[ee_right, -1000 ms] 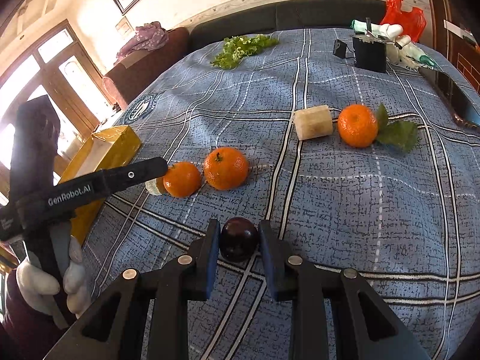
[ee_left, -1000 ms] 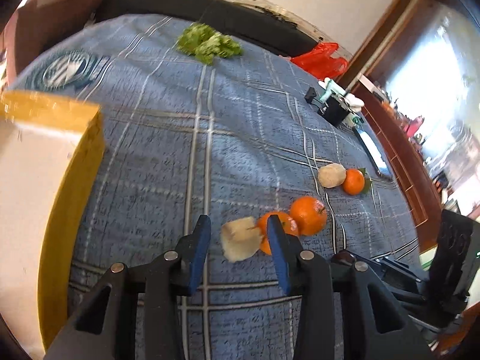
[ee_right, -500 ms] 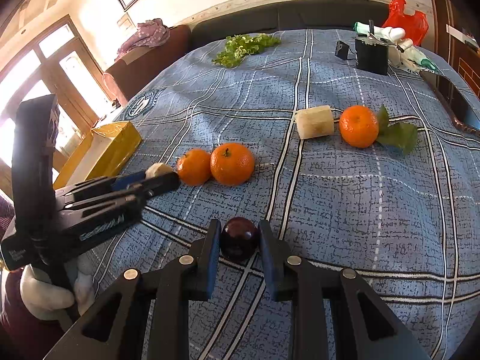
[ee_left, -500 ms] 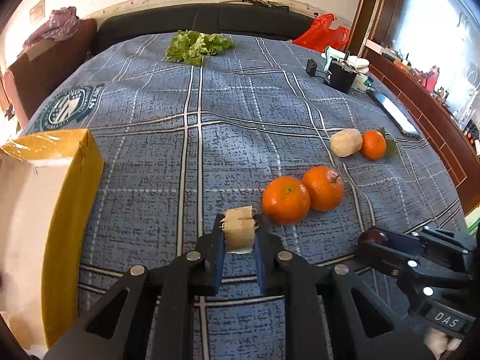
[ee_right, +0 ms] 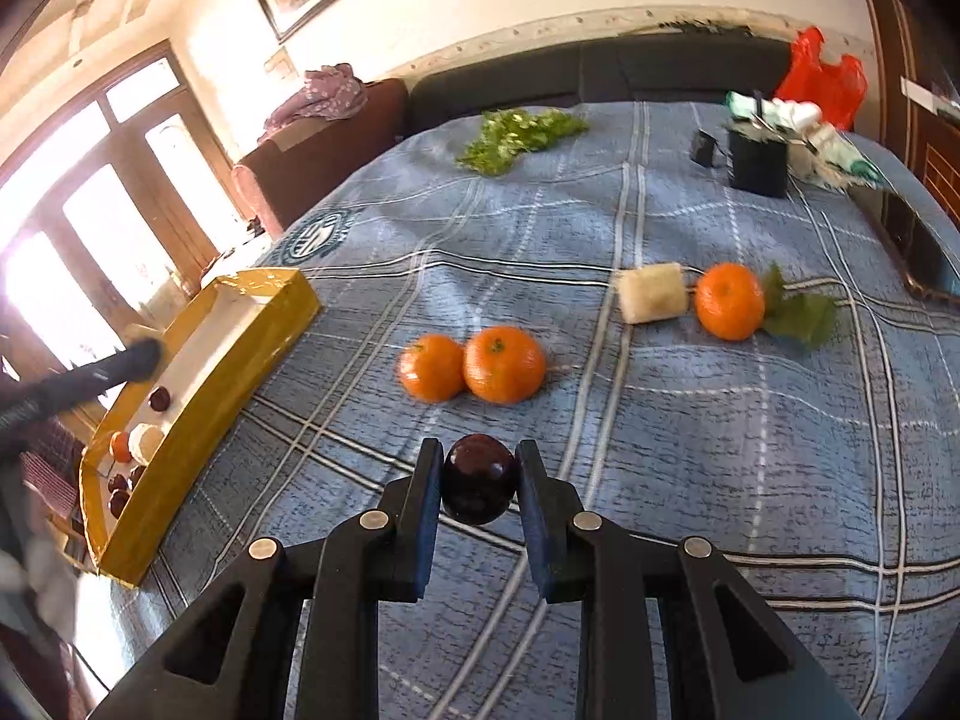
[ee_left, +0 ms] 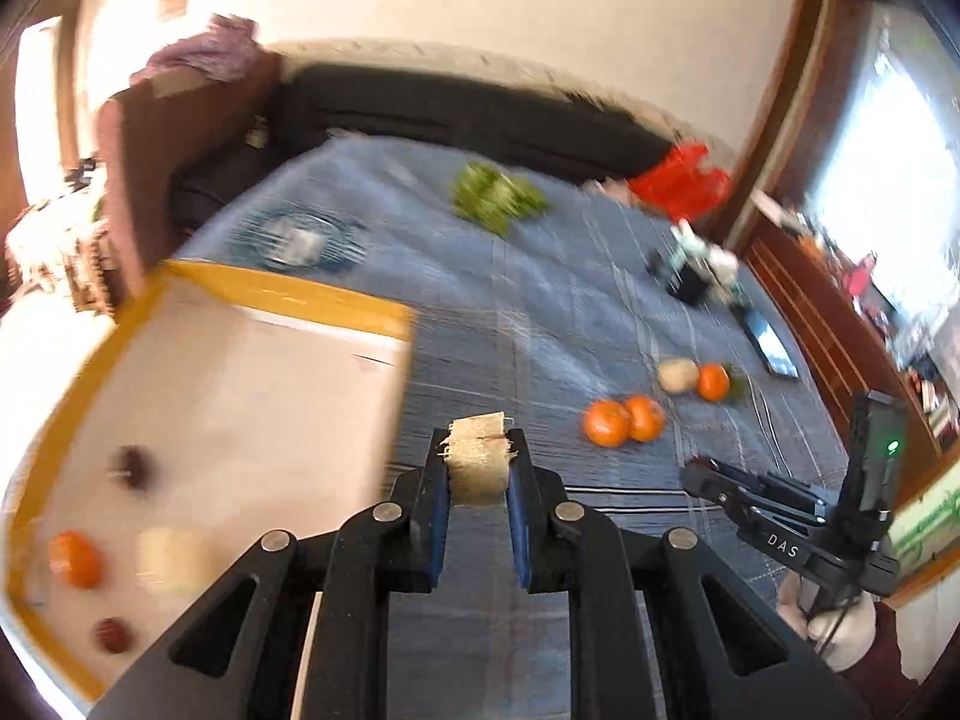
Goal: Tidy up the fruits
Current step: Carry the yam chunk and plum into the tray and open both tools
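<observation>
We are seeing a blue cloth (ee_right: 690, 420) checked with white and dark lines. On it, oranges (ee_right: 474, 363) are glowing orange beside a yellow box (ee_right: 222, 372) lined white. A plum (ee_right: 479, 478) is showing dark purple, the greens (ee_right: 516, 135) bright green.

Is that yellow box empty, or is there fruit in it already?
Not empty. The yellow box already holds an orange, a pale chunk and some dark fruits.
</observation>
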Demonstrator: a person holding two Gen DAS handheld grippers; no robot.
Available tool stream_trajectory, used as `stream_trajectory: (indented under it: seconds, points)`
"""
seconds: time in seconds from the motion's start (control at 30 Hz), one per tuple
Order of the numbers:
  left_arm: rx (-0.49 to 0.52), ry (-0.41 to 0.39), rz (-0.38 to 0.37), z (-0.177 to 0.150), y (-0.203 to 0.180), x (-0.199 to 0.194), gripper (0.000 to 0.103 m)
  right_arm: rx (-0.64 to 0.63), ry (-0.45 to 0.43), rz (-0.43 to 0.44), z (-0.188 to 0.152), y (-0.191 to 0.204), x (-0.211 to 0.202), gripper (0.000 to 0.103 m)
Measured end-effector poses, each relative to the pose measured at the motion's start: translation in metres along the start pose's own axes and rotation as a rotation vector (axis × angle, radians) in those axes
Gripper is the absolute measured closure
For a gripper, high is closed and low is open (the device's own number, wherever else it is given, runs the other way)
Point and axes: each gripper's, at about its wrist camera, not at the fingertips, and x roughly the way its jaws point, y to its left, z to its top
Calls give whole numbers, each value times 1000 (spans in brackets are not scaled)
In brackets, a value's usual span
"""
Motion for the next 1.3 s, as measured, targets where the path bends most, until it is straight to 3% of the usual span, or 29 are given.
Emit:
stream_trajectory:
  seconds: [0.17,0.3,0.4,0.47,0.63,0.9,1.0,1.13,1.2,1.3]
  points:
    - [-100,-11,89,-13,70,-29,87,-29,15,-8,5,34,4,76]
    - [-187,-10,142,-20,119,-32,87,-46,22,126,22,88,5,76]
    - [-240,13,184,-29,151,-29,87,-129,59,230,30,150,21,76]
    - [-270,33,190,-34,166,-27,87,-205,104,254,30,195,42,75]
    - [-287,66,193,-31,190,-16,87,-344,176,195,17,258,86,75]
    - [-279,118,183,-34,191,2,85,-405,252,104,-4,270,112,75]
    - [-292,121,160,-36,189,1,76,-395,267,104,-7,270,116,74]
    - [-296,62,149,-33,180,-22,50,-374,253,96,-8,268,105,74]
    - [-302,30,142,-33,176,-35,45,-362,235,95,-6,266,95,73]
    - [-325,-1,163,-32,167,-55,24,-329,192,89,-4,255,71,72]
